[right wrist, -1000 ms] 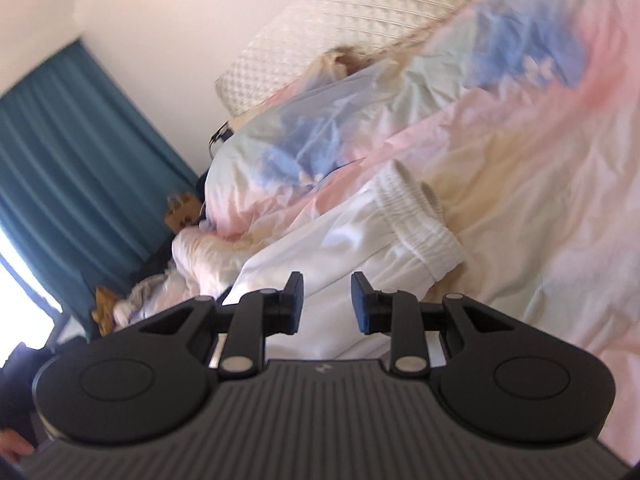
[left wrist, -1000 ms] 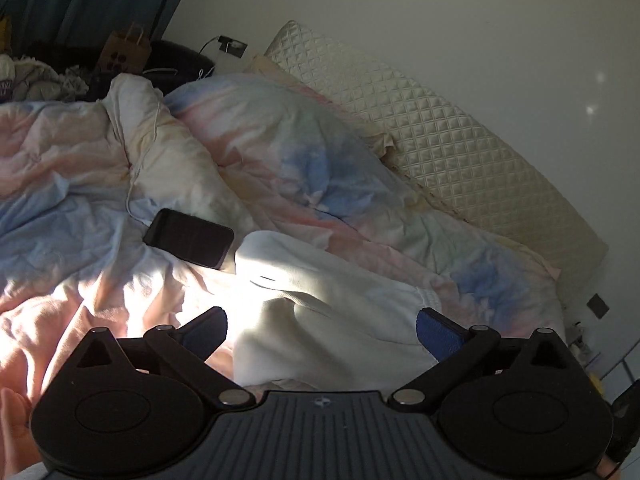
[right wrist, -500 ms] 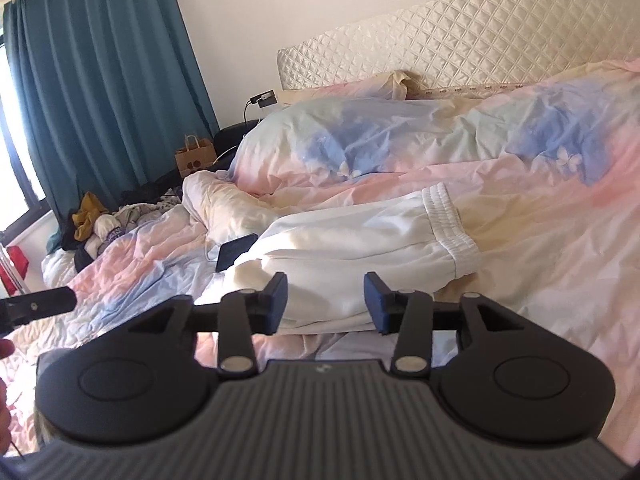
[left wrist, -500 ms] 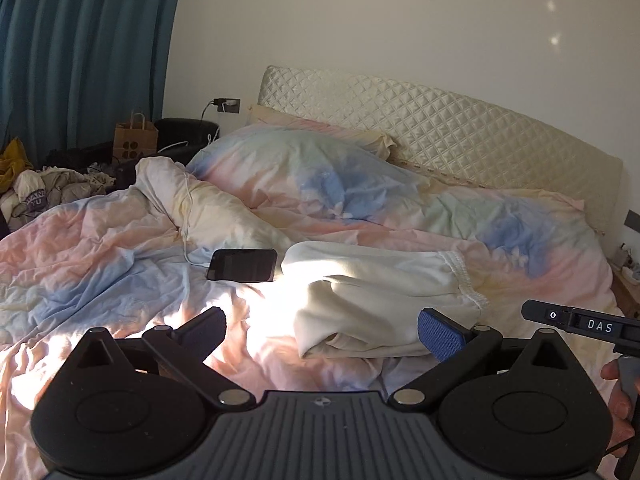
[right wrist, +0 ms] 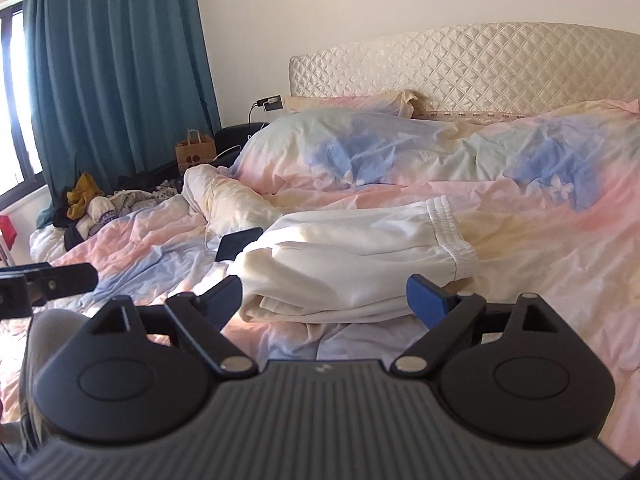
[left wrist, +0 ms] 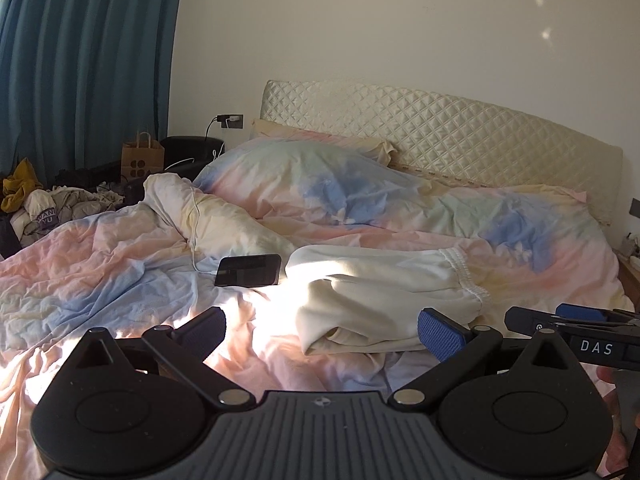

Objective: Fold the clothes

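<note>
A folded cream-white garment with an elastic waistband (left wrist: pixel 384 296) lies on the pastel duvet (left wrist: pixel 100 272); it also shows in the right wrist view (right wrist: pixel 352 260). My left gripper (left wrist: pixel 322 330) is open and empty, held back above the near edge of the bed, apart from the garment. My right gripper (right wrist: pixel 324 300) is open and empty, just short of the garment's near folded edge. The right gripper's fingertips also show in the left wrist view (left wrist: pixel 568 320) at the far right. The left gripper shows at the left edge of the right wrist view (right wrist: pixel 48 284).
A black phone (left wrist: pixel 248 271) with a white cable lies left of the garment. Pillows (left wrist: pixel 320 184) and a quilted headboard (left wrist: pixel 440 136) are behind. A clothes pile (left wrist: pixel 48 204), a paper bag (left wrist: pixel 143 158) and teal curtains (left wrist: pixel 80 60) are at the left.
Both grippers have pulled back and levelled out, away from the garment. The right gripper's jaws have opened wide. The garment stays folded on the duvet.
</note>
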Demonstrator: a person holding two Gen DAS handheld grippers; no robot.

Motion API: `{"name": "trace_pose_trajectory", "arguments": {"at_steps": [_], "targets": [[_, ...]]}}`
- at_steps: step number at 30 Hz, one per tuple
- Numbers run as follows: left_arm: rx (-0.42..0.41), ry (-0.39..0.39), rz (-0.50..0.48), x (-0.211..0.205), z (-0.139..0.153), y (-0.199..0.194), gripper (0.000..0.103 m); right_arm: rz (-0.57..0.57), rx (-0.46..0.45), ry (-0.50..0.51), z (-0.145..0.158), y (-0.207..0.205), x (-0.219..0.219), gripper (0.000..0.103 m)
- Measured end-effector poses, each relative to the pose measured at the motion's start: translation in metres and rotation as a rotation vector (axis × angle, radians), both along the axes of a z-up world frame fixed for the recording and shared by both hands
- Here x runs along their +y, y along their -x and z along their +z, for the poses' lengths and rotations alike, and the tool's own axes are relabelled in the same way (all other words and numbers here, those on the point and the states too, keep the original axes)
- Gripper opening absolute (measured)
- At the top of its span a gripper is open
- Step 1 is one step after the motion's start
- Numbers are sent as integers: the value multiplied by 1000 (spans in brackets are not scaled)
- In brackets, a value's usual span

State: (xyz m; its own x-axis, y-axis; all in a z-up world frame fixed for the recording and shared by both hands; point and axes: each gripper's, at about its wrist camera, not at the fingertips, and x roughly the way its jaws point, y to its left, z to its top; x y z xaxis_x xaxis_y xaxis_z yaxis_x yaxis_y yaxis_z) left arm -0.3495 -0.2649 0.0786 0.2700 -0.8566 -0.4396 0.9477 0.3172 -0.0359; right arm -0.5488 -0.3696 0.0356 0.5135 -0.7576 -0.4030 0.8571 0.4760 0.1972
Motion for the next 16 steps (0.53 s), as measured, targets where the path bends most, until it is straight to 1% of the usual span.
{"name": "trace_pose_trajectory", "arguments": {"at_steps": [5, 10, 16], "targets": [[-2, -7, 3, 0, -1, 0, 103, -21, 5, 9, -1, -1, 1, 91], [-16, -6, 12, 1, -2, 0, 103, -25, 12, -12, -3, -4, -1, 91], [6, -9, 18, 3, -2, -5, 103, -11, 39, -18, -5, -11, 3, 91]]}}
